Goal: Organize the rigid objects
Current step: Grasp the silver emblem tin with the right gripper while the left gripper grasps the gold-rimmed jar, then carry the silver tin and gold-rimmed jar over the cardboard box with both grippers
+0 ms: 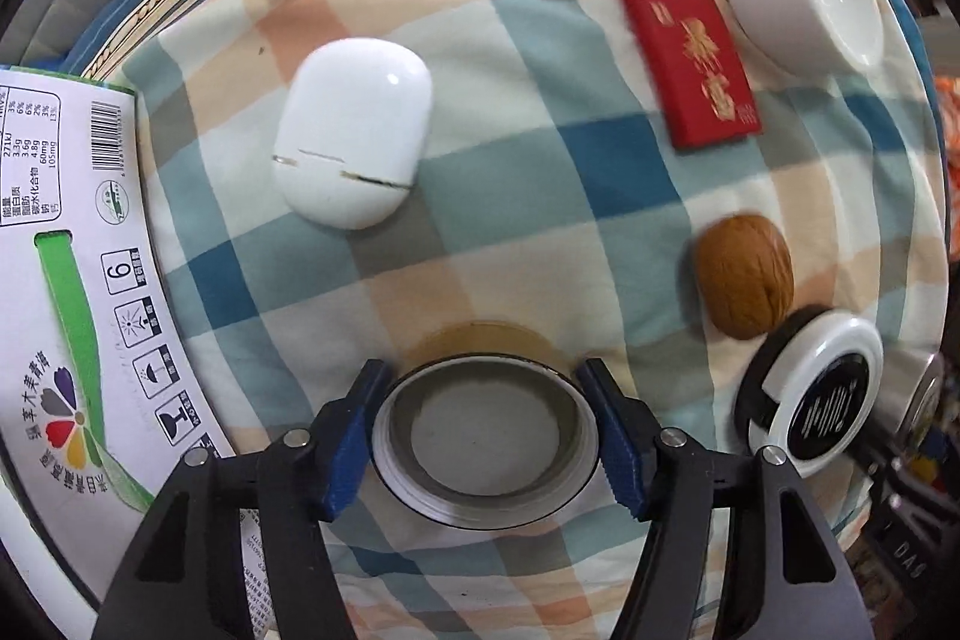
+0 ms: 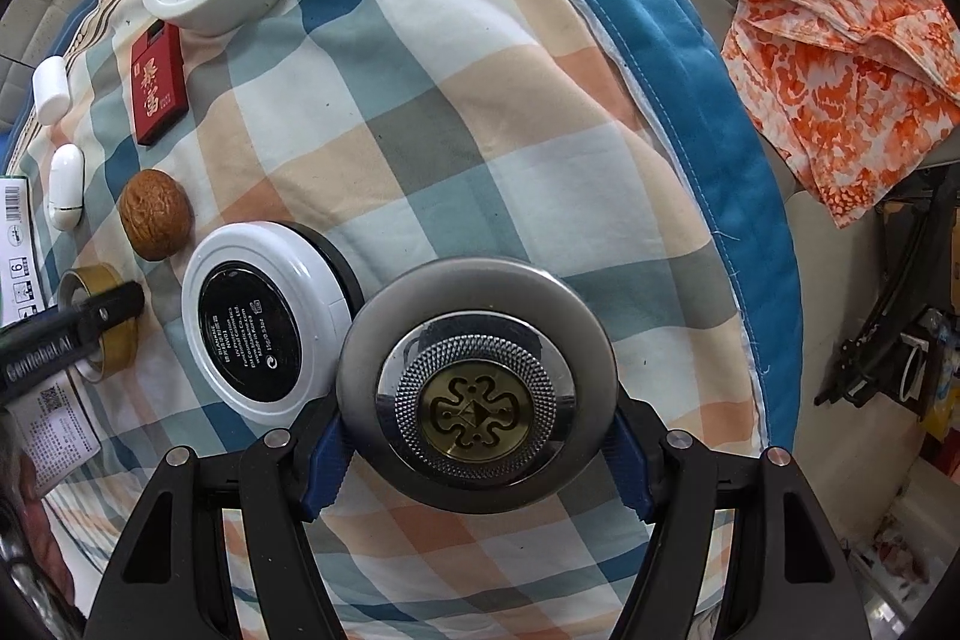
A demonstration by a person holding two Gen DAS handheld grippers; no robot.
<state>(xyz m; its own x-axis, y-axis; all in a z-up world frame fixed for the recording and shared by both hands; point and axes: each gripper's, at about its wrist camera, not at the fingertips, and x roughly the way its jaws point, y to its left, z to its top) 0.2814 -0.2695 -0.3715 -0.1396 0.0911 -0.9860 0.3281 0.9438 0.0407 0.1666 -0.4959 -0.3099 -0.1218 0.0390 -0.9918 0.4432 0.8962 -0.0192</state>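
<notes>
Both my grippers hold round things on the checked cloth.
My left gripper clamps the gold-rimmed tape roll; my right gripper grips the grey round lid, with the walnut at ten o'clock.

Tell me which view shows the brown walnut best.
The right wrist view: the brown wrinkled walnut is sharp there, whole and unobstructed on the checked cloth. The left wrist view also shows it whole, but motion-blurred, beside the round white compact.

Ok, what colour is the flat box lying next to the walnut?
Red with gold lettering; the flat box shows best in the left wrist view.
</notes>
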